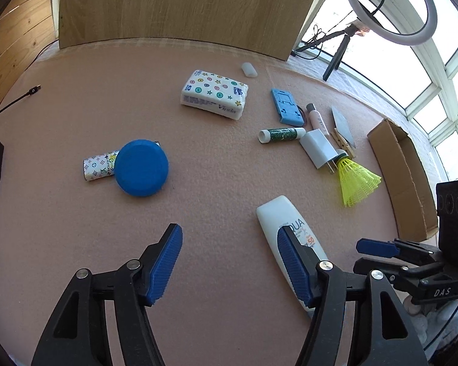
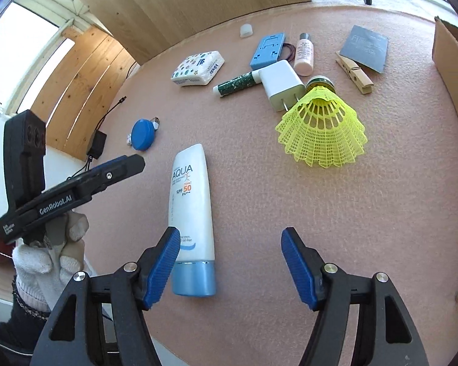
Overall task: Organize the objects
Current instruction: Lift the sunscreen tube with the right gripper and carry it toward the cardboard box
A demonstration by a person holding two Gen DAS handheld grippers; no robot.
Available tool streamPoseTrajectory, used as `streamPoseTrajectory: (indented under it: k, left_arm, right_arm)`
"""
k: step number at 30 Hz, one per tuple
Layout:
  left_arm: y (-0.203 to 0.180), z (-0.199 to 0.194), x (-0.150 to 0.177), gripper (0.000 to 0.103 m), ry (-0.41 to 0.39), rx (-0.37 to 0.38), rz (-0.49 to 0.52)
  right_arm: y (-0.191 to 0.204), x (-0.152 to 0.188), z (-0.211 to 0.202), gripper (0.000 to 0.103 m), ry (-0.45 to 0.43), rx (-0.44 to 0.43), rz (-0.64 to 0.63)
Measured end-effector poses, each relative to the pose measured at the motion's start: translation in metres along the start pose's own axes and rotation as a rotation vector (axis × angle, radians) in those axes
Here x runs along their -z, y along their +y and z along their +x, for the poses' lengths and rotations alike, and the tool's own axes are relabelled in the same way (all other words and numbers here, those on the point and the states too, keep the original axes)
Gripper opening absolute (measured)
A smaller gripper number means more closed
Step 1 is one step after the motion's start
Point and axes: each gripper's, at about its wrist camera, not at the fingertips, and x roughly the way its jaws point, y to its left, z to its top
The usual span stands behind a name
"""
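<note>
Left gripper: fingers spread, nothing between the pads, above bare pink felt mat. Right gripper: fingers spread, empty. Sunscreen tube flat on mat, blue cap toward camera, just beside right gripper's left finger; contact not clear. Yellow shuttlecock beyond, touching white charger plug. Wooden clothespin and open cardboard box farther right. Blue round lid over patterned tube, well apart left. Tissue pack near mat centre.
</note>
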Motion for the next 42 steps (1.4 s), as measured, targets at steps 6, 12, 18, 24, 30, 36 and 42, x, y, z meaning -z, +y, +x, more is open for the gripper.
streamPoseTrajectory:
  k: [6,12,18,24,30,36,42]
  left_arm:
    - [-0.019,-0.001,0.024,0.078,0.040,0.092,0.037]
    - [-0.046,0.011,0.034,0.079,0.074,0.117,0.086]
    - [-0.051,0.025,0.036,0.079,0.098,0.141,0.061]
    - [-0.054,0.035,0.035,0.074,0.122,0.179,0.043]
    - [-0.055,0.042,0.036,0.064,0.137,0.178,0.027]
    - [-0.064,0.038,0.034,0.059,0.117,0.168,0.038]
    - [-0.091,0.029,0.027,0.053,0.092,0.177,0.084]
  right_arm:
    - [0.001,-0.015,0.006,0.065,0.018,-0.071,0.029]
    - [0.022,-0.022,0.029,0.065,0.068,-0.056,-0.032]
    - [0.032,-0.023,0.040,0.057,0.110,-0.056,-0.077]
    - [0.038,-0.023,0.053,0.046,0.163,-0.072,-0.097]
    - [0.043,-0.020,0.059,0.036,0.189,-0.072,-0.113]
    - [0.041,-0.017,0.053,0.032,0.170,-0.069,-0.095]
    - [0.037,-0.015,0.025,0.028,0.116,-0.076,-0.082]
